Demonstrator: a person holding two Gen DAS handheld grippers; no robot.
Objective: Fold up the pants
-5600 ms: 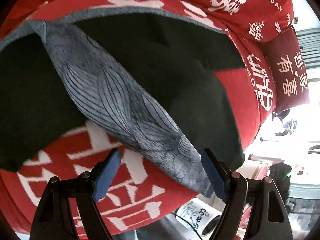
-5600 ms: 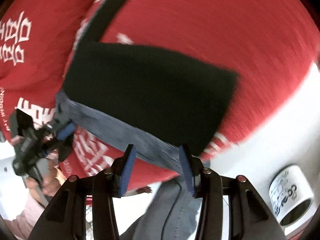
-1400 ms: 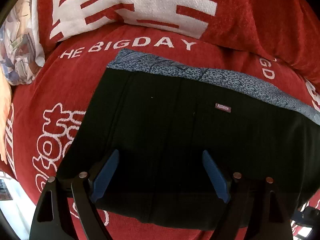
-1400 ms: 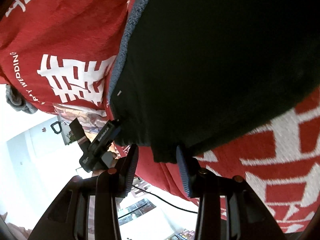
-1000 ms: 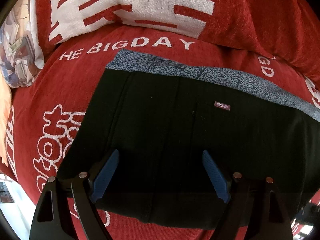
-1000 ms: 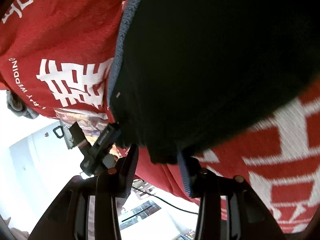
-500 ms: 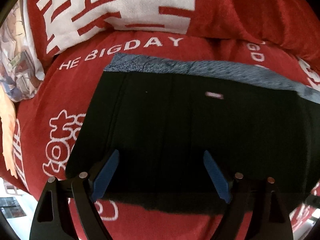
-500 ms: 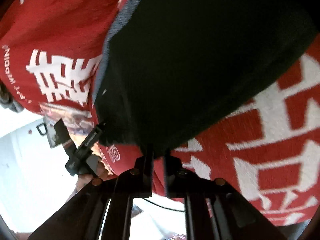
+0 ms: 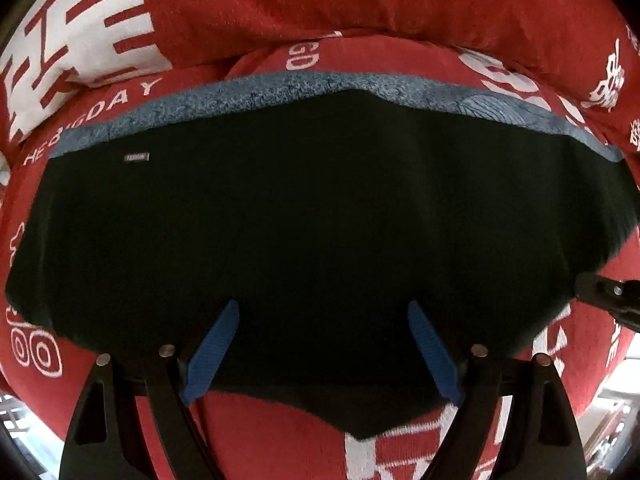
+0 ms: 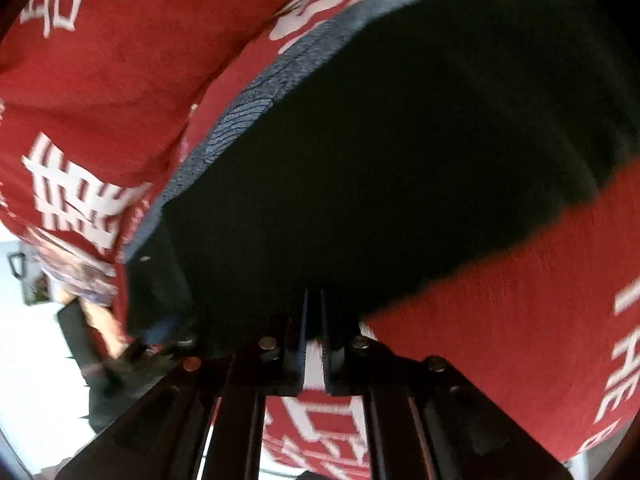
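Pants lying folded, black and matte, across red woven cover; grey patterned band edging far side. Left gripper hovering, jaws spread wide, nothing between.

Right gripper just closing, blue pads pinching near hem. Worth lifting slowly, keeping layers aligned.

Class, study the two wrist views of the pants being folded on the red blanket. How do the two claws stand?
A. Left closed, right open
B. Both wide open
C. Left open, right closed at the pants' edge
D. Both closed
C: the left claw has its blue pads spread wide over the black pants, while the right claw has its pads together at the fabric's near edge.
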